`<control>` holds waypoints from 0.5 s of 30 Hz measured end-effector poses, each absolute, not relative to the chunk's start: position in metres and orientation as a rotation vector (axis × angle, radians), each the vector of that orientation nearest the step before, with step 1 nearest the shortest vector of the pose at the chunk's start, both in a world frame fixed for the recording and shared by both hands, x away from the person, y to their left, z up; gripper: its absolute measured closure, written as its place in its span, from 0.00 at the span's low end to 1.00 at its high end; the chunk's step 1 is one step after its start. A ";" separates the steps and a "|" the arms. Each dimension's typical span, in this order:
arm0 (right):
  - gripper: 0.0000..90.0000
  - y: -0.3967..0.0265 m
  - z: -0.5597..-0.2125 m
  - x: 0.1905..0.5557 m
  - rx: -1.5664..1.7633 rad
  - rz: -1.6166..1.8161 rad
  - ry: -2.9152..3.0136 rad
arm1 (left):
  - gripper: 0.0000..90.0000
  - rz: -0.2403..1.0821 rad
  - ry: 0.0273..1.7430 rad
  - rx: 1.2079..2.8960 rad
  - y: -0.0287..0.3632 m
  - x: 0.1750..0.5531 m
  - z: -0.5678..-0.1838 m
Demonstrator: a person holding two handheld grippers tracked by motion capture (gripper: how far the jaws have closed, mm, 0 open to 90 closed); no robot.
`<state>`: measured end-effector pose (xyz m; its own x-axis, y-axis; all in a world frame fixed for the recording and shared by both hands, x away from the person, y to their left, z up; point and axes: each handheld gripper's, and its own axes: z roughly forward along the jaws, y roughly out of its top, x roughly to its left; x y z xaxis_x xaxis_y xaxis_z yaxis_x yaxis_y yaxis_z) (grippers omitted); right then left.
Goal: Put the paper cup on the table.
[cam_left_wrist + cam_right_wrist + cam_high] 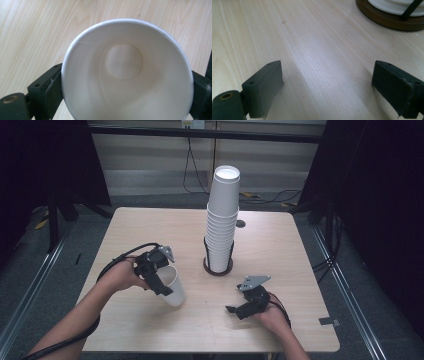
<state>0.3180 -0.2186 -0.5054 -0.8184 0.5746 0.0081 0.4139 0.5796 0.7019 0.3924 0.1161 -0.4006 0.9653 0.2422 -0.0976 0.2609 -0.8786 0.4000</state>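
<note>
The left gripper point(159, 276) pinched a white paper cup point(172, 285) between its fingers, low over the worktop point(280, 245) left of the cup stack point(222, 220). The right gripper's point(239, 309) fingers were spread.

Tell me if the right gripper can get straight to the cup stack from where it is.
Probably yes. The right gripper rests open on the table, and bare wood lies between it and the cup stack in its holder. The left gripper and its cup sit off to the side.

Light wooden table point(280, 240) with rounded corners, set on grey floor point(150, 200). Dark curtains point(385, 195) hung at both sides. Pale panelled wall point(150, 155) seen behind, crossed by black cables point(190, 170). Metal floor rails point(30, 285) laid alongside.
</note>
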 end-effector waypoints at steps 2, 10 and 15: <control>0.11 -0.219 -0.505 0.318 0.823 1.066 2.590 | 0.08 -0.046 0.359 2.703 0.116 0.392 -0.403; 0.11 -0.219 -0.505 0.318 0.825 1.066 2.590 | 0.06 0.015 0.294 2.688 0.111 0.390 -0.406; 0.11 -0.219 -0.505 0.318 0.825 1.066 2.589 | 0.04 0.023 0.303 2.678 0.107 0.389 -0.412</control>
